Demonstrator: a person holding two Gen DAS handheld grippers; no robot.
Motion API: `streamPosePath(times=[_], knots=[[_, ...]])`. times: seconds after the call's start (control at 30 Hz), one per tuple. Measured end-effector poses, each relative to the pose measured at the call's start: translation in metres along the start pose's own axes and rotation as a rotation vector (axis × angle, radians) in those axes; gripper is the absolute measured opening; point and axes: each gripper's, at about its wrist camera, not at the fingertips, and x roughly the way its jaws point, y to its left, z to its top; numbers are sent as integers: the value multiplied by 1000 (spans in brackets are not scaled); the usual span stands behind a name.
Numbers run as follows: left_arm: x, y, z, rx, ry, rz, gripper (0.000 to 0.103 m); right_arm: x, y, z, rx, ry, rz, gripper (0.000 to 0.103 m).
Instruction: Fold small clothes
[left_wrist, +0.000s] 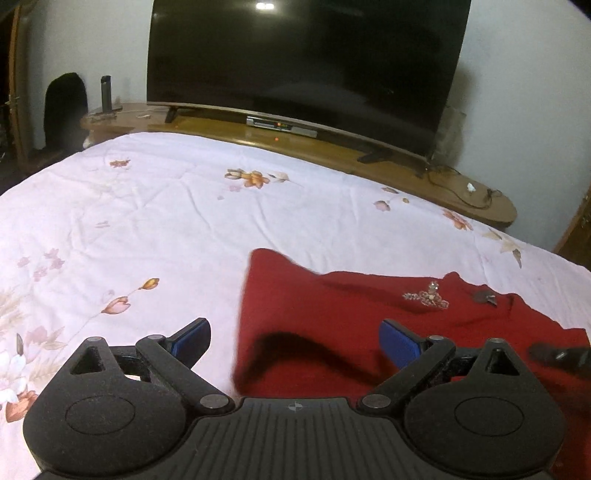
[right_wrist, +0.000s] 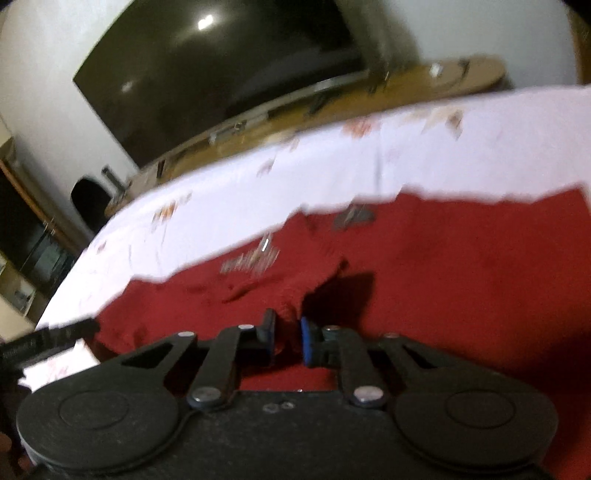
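Note:
A small red knit garment (left_wrist: 332, 325) with a beaded motif (left_wrist: 426, 297) lies on the white floral bedsheet (left_wrist: 147, 206). My left gripper (left_wrist: 295, 341) is wide open above the garment's left edge, its blue pads (left_wrist: 399, 343) apart and holding nothing. In the right wrist view, which is motion-blurred, my right gripper (right_wrist: 288, 339) is shut on a pinched fold of the red garment (right_wrist: 443, 280), lifting it slightly. The right gripper's dark tip shows at the left wrist view's right edge (left_wrist: 561, 356).
A large dark TV (left_wrist: 306, 66) stands on a long wooden stand (left_wrist: 332, 151) beyond the bed's far edge. A set-top box (left_wrist: 280, 126) and cables (left_wrist: 461, 184) lie on the stand. A dark object (left_wrist: 64, 107) stands at the far left.

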Motion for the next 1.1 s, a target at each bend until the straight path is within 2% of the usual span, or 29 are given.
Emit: streamPosePath(times=[0.1,0.23,0.43,0.63,0.77,0.9,1.0,1.03,1.1], knots=[[0,-2,-2,7,0,-7,97,-20,-17,12,-23,-38,-53,13],[4,-11,-3,6,7,-32,97,-36,-48,16,-31,-47,-134,13],[13,-35,-1,23,14,-70,97,-42,-84,14,3,-55,-228,13],[30,-61,5,57,19,-97,97,-30,-98,3,4,15,-277,17],[43,-64,10,54,42,-87,97,-31,-100,2,9,18,-294,17],[36,-62,14,40,8,-93,97,-37,-98,5,-13,-4,-311,15],[38,-63,14,58,18,-89,97,-35,-103,4,6,18,-294,15],[39,-64,13,65,17,-83,97,-36,-104,5,15,23,-280,17],[40,-66,12,81,2,-66,97,-38,-107,6,57,19,-245,39]])
